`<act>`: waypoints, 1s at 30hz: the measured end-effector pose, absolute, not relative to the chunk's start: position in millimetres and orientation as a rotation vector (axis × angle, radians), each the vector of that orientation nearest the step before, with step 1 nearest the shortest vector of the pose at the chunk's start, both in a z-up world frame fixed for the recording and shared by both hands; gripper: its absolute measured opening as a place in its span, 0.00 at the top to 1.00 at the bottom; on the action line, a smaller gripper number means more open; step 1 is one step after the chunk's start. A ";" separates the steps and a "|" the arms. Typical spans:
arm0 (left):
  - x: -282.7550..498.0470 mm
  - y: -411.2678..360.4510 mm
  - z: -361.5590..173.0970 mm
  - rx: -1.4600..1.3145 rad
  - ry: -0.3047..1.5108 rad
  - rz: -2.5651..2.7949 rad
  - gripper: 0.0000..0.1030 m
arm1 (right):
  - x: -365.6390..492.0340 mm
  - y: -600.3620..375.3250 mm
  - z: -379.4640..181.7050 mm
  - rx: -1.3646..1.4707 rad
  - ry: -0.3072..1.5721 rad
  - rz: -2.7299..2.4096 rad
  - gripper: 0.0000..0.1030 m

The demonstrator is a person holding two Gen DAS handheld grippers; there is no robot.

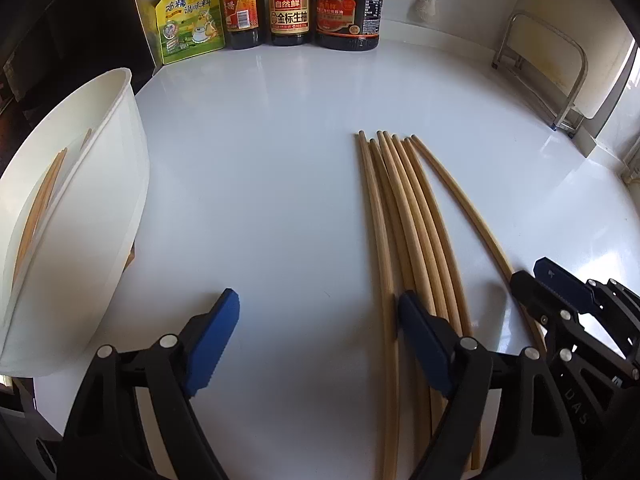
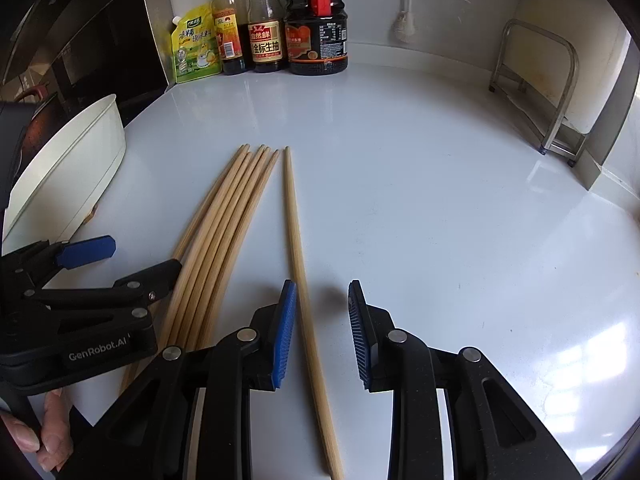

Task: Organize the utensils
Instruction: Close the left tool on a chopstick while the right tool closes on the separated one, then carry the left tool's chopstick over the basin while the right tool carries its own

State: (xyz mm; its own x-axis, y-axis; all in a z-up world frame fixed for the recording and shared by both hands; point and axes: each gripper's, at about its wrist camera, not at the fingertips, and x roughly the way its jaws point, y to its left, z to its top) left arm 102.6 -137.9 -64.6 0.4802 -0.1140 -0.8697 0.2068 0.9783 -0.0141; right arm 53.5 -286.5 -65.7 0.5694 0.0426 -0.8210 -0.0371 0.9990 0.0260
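From your left wrist, your left gripper gapes wide, holding nothing; pale wooden chopsticks lie at one o'clock, white plastic holder at ten.

From your right wrist, your right gripper stands half-open, straddling a single chopstick ungripped.

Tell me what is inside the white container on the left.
Inside the white container, a few wooden chopsticks lean against its inner wall. Their lower ends and the container's bottom are hidden by its rim and side.

- chopstick bundle on counter, left of right gripper
- single chopstick between its fingers
- holder left of left gripper
- bottles behind
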 end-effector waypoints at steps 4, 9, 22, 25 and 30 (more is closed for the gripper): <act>102.6 -141.0 -62.6 0.100 1.042 -0.210 0.40 | 53.9 -279.4 -68.5 -0.040 0.961 0.048 0.75; 96.1 -147.0 -59.0 0.107 1.033 -0.248 0.85 | 52.9 -272.2 -68.1 -0.064 0.965 0.075 0.93; 88.2 -139.4 -53.3 0.071 1.075 -0.320 0.93 | 41.2 -290.1 -53.6 0.158 0.942 0.037 0.94; 83.8 -136.1 -45.4 0.067 1.064 -0.332 0.93 | 34.2 -292.2 -45.4 0.192 0.922 0.022 0.94; 75.9 -128.6 -32.7 0.051 1.056 -0.369 0.93 | 22.4 -289.9 -31.6 0.227 0.887 0.014 0.94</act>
